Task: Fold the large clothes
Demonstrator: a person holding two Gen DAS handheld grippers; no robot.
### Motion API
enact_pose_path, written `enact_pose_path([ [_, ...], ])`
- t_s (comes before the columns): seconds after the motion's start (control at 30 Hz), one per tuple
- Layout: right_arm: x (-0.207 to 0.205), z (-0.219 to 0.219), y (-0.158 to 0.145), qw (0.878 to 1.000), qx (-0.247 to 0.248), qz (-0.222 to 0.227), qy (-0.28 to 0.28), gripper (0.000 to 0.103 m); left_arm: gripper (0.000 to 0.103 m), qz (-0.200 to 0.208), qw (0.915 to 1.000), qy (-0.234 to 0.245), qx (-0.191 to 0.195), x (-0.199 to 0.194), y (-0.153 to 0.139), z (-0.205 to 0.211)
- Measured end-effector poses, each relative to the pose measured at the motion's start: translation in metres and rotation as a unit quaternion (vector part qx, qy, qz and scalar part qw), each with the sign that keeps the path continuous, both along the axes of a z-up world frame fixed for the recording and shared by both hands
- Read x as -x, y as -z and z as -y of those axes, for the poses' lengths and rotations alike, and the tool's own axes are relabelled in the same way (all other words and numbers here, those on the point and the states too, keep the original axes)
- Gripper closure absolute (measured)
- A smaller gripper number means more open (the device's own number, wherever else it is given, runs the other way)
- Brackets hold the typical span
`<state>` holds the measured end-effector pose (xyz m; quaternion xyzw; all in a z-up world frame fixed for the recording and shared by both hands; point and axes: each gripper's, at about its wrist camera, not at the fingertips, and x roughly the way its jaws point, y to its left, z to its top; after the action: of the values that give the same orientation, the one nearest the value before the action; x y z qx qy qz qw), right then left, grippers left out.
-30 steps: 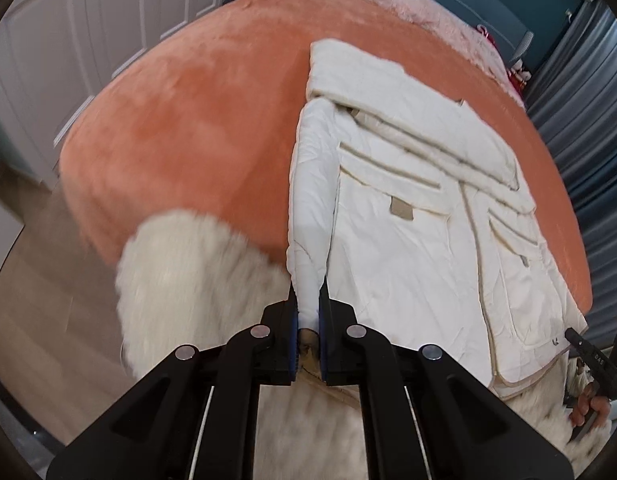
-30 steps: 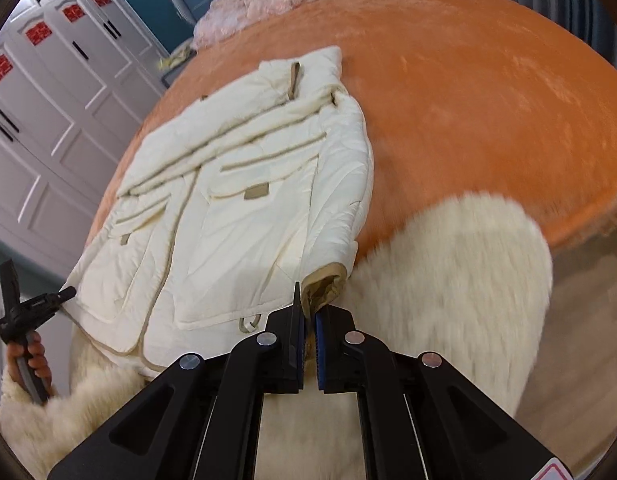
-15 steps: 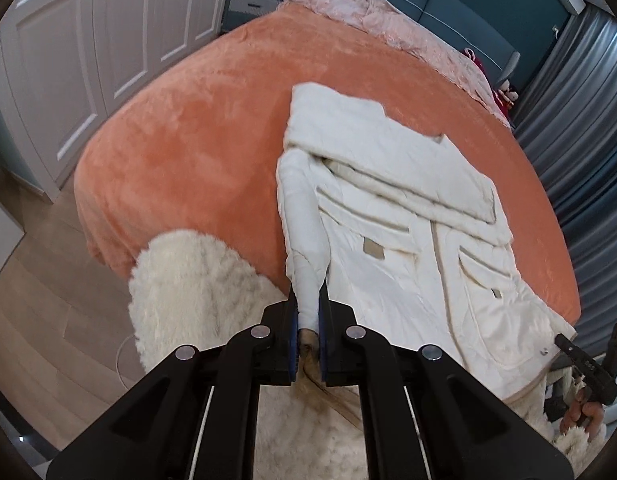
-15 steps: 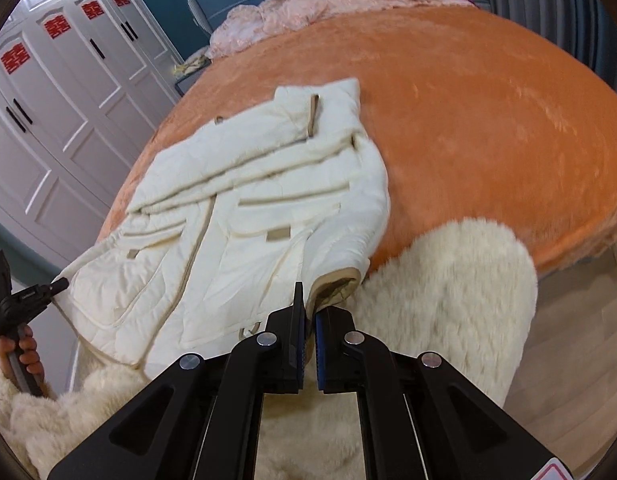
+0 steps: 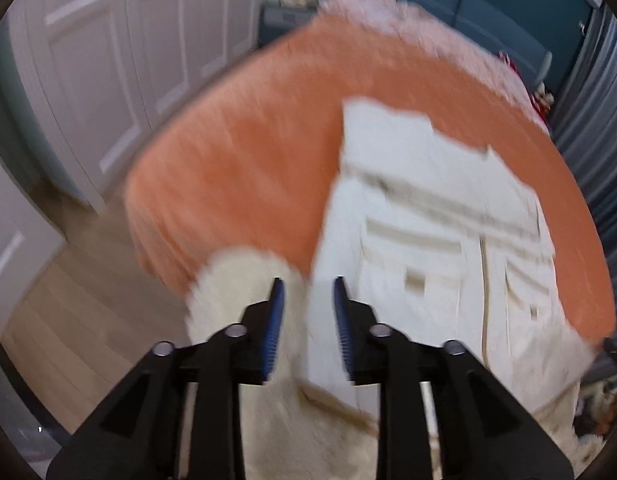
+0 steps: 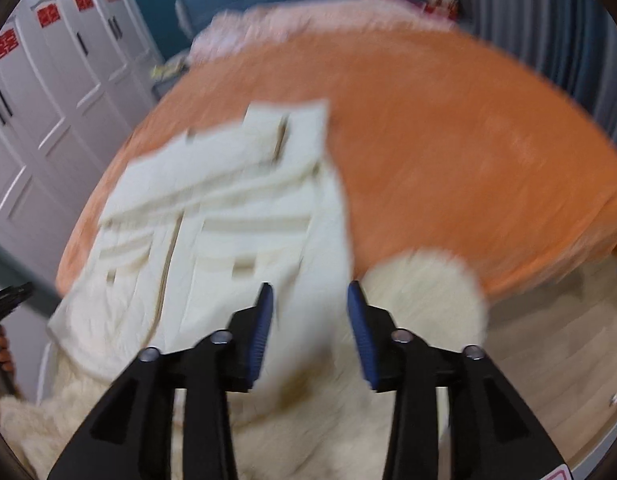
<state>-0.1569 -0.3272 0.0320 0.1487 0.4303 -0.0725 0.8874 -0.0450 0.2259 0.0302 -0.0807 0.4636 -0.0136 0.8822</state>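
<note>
Both frames motion-blurred. Cream jacket (image 5: 436, 248) lies flat on the orange bed cover (image 5: 244, 168), hem toward 6 o'clock over the fluffy white rug (image 5: 244, 280). Left gripper (image 5: 307, 284) has just been opening, pads off the sleeve between them. Right gripper (image 6: 308, 292) likewise just opening, released, sleeve (image 6: 324, 264) between the jaws.

Both wrist views are evenly and brightly lit with soft indoor light and no harsh shadows, but heavy motion blur smears the cream jacket (image 5: 448, 240) and the orange bed (image 6: 468, 152) around it, while fisheye distortion bends the wardrobe doors (image 6: 48, 100) beyond the bed.
</note>
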Motion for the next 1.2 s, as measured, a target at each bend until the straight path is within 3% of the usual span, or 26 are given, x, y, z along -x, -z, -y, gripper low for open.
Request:
enact_pose_path([
  [0.17,-0.066,-0.003,-0.049,0.995,0.012,0.087,-0.037,0.059,0.070,0.050,0.9984,0.014,0.024,-0.063,-0.033,0.008],
  [0.27,-0.131,-0.030,-0.054,0.988,-0.023,0.120,-0.092,0.058,0.070,0.078,0.9963,0.033,0.016,-0.113,-0.039,0.039],
  [0.37,-0.205,-0.073,-0.043,0.981,-0.035,0.121,-0.147,0.058,0.070,0.085,0.9948,0.049,0.026,-0.164,-0.034,0.071],
  [0.57,-0.356,-0.149,0.001,0.973,-0.081,0.088,-0.198,0.058,0.070,0.052,0.9954,0.050,0.062,-0.274,0.004,0.114],
  [0.63,-0.401,-0.166,0.020,0.973,-0.095,0.065,-0.199,0.058,0.070,0.041,0.9962,0.044,0.063,-0.300,0.017,0.121],
  [0.77,-0.472,-0.189,0.063,0.977,-0.125,0.010,-0.174,0.058,0.071,-0.019,0.9966,0.032,0.074,-0.358,0.061,0.124],
  [0.9,-0.513,-0.193,0.103,0.976,-0.158,-0.032,-0.145,0.058,0.071,-0.072,0.9938,0.045,0.072,-0.377,0.098,0.123],
  [1.0,-0.528,-0.200,0.124,0.972,-0.173,-0.064,-0.146,0.058,0.072,-0.088,0.9914,0.086,0.043,-0.366,0.118,0.129],
  [1.07,-0.528,-0.207,0.130,0.964,-0.181,-0.077,-0.176,0.079,0.074,-0.093,0.9898,0.102,0.037,-0.358,0.129,0.129],
  [1.1,-0.524,-0.215,0.131,0.960,-0.177,-0.081,-0.200,0.101,0.076,-0.090,0.9897,0.104,0.039,-0.355,0.131,0.127],
  [1.13,-0.521,-0.218,0.130,0.960,-0.171,-0.079,-0.209,0.103,0.079,-0.086,0.9899,0.104,0.043,-0.351,0.132,0.124],
  [1.2,-0.506,-0.217,0.115,0.964,-0.153,-0.031,-0.217,0.103,0.083,-0.086,0.9900,0.093,0.063,-0.346,0.130,0.115],
])
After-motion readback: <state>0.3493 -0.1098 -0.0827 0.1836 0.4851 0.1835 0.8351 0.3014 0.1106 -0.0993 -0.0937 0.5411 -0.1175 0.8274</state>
